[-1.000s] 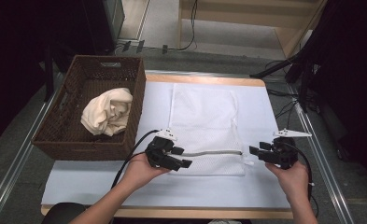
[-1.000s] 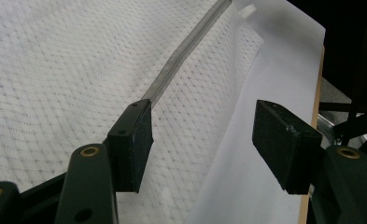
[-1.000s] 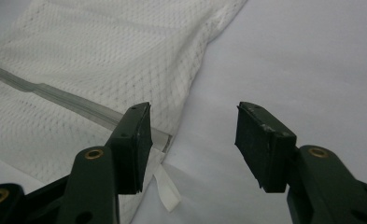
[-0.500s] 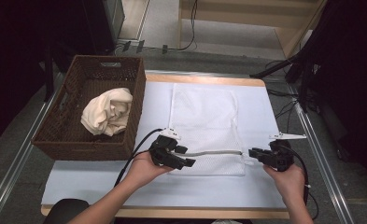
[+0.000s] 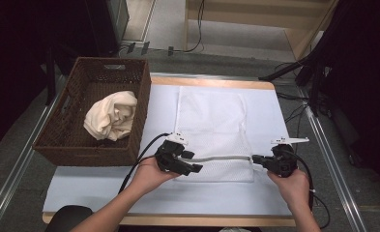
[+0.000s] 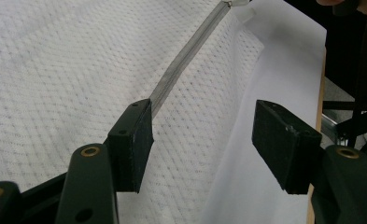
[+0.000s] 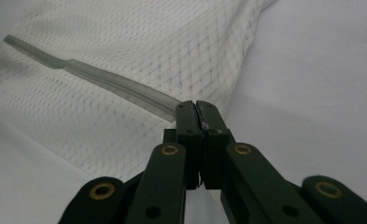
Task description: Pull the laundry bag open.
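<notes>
**Right jaws pinching the mesh bag's zipper end, left jaws apart at the other end**

I'm holding my right gripper (image 5: 258,158) at the right end of the grey zipper (image 5: 221,158) on the white mesh laundry bag (image 5: 211,121). Its jaws have just been closing and are now pressed together on the zipper end; the right gripper view is showing a tiny bit of metal caught between the pads (image 7: 190,116), probably the pull.

My left gripper (image 5: 196,162) is sitting at the left end of the same zipper, jaws standing apart, one pad (image 6: 135,140) lying just beside the zipper tape, gripping nothing.

The bag is lying flat on the white sheet (image 5: 81,188) covering the table, zipper running across its near edge, bag looking flat and zipped.

The brown wicker basket (image 5: 71,140) is sitting left of the bag, holding one crumpled cream cloth (image 5: 111,115).
</notes>
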